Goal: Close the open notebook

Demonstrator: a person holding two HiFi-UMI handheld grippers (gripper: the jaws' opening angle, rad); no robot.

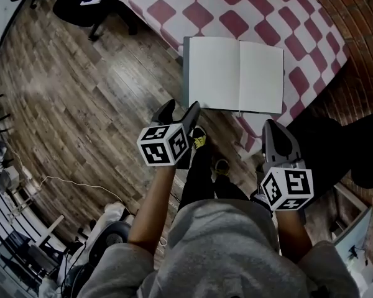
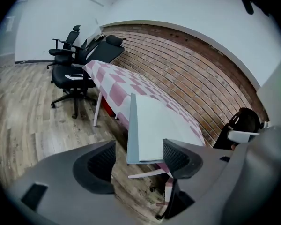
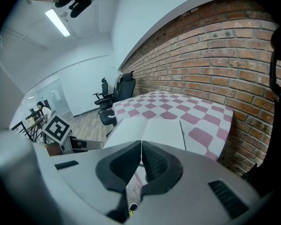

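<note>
**Risk: notebook shoved off the desk**

The notebook (image 1: pixel 236 74) lies open at the desk's (image 1: pixel 311 48) near edge, with its left corner jutting past. My left tool (image 1: pixel 180 109), wide and empty, hangs just short of that corner. My right tool (image 1: pixel 276 132), pinched shut on nothing, is near the right page. Pushing instead of lifting could slide the notebook off.
</note>
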